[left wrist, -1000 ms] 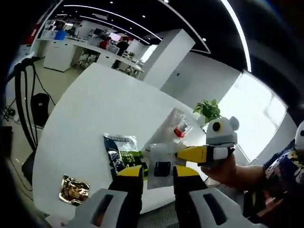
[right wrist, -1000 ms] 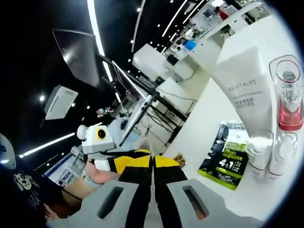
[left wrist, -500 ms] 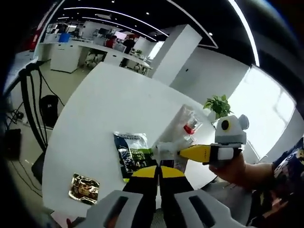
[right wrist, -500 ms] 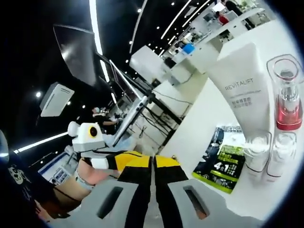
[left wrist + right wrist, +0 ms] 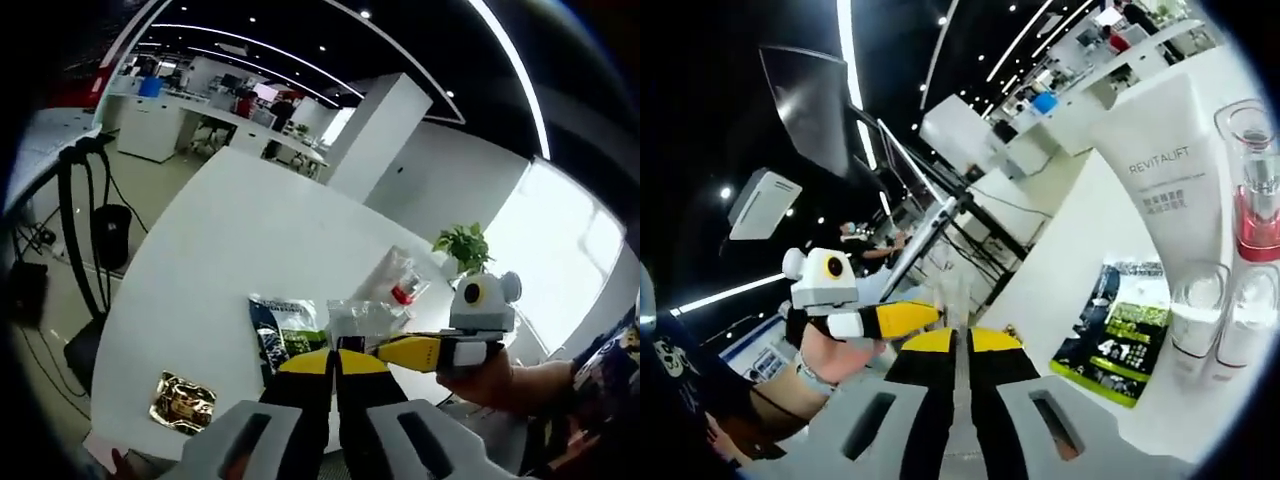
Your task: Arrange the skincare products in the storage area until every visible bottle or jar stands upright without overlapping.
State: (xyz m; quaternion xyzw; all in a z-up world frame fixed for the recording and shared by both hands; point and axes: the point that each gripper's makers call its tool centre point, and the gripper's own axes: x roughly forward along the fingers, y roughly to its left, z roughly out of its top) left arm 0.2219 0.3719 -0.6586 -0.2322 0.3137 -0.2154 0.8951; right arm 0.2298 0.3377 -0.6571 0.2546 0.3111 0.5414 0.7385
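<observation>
White table (image 5: pixel 220 250): left claw (image 5: pixel 335 362) has shut since a second ago.

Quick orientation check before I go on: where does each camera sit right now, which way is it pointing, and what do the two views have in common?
Left gripper view: rides the left gripper, looking across the white table; the right gripper and the person's hand enter from the right.
Right gripper view: rides the right gripper, close to the table's edge, facing the office; the left gripper enters from the left.
Shared: the green sachet, red-capped bottle.
</observation>
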